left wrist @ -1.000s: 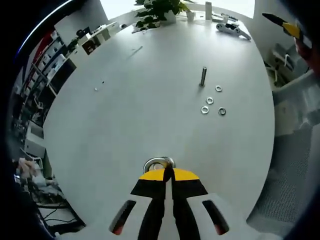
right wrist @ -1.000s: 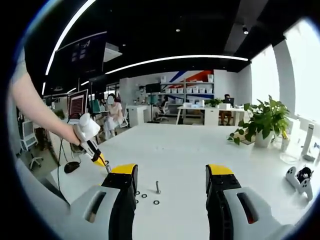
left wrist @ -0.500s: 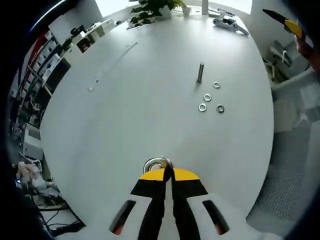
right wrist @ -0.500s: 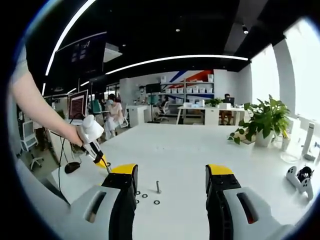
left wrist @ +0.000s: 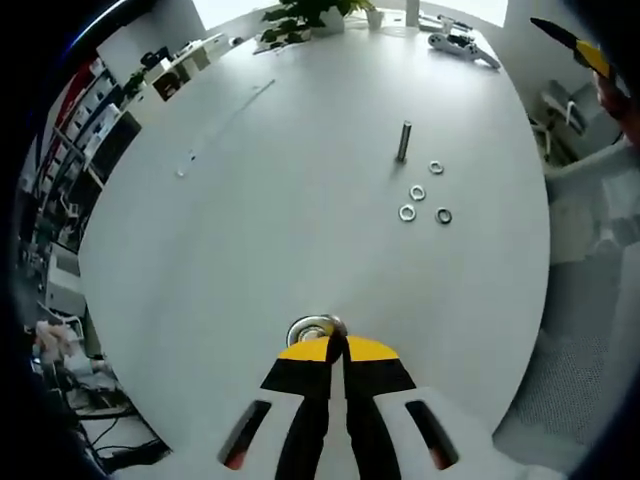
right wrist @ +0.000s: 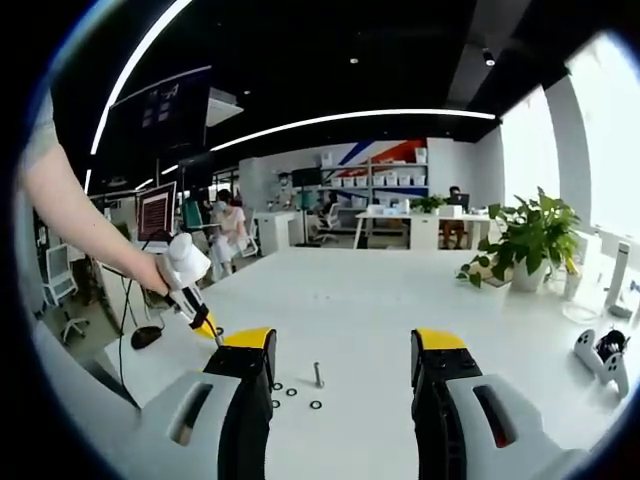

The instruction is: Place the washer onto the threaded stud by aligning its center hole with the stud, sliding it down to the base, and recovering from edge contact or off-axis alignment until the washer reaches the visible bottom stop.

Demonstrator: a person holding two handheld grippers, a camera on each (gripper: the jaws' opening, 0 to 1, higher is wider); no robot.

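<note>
Washer (left wrist: 314, 329) pinched at the left gripper (left wrist: 335, 345) tips, above the table (left wrist: 250, 230).
It is a flat, shiny metal ring, held by closed yellow-and-black jaws well short of the stud (left wrist: 404, 141), a slim upright grey threaded rod. Four small metal rings (left wrist: 424, 200) lie just beside the stud on the smooth white tabletop. The right gripper (right wrist: 343, 360) hangs wide open, empty, over the stud (right wrist: 318, 374).

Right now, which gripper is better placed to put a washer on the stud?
Left. The left gripper is shut on a washer above the table, with the stud upright ahead. The right gripper is open and holds nothing.
</note>
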